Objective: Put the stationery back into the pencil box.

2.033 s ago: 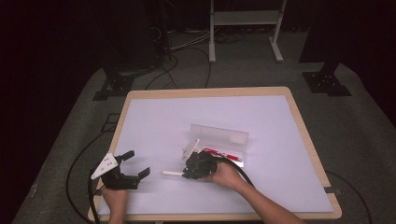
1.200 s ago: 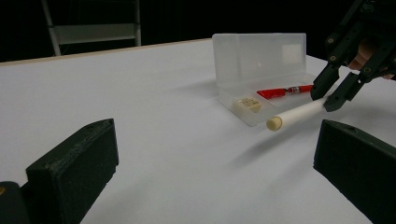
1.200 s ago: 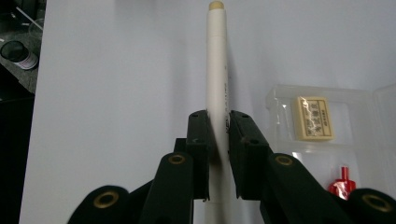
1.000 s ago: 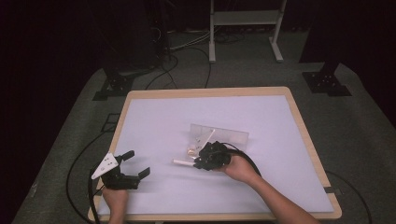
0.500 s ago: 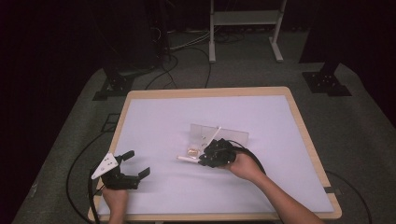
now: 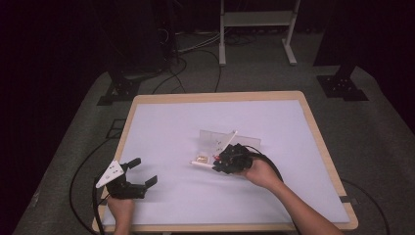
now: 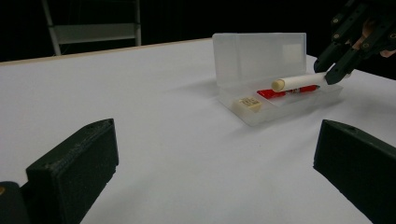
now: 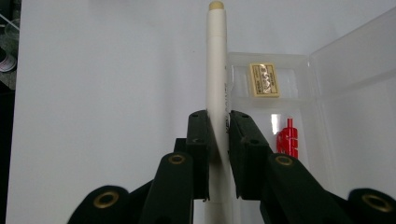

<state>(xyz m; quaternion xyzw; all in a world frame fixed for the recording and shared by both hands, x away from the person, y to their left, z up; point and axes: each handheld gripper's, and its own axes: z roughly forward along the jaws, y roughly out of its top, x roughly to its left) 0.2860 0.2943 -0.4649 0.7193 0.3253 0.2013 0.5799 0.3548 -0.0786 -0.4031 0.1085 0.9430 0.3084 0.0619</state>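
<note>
The white desk point(image 6: 171, 127) stands in a dark room. The right claw point(image 8: 218, 140) pinches the white pen point(image 8: 217, 74) mid-frame, over the clear box point(image 8: 299, 116). The left claw point(image 6: 138, 172) gapes wide, lower left.

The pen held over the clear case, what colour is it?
Cream white pen with a tan end cap, best seen in the right gripper view.
</note>
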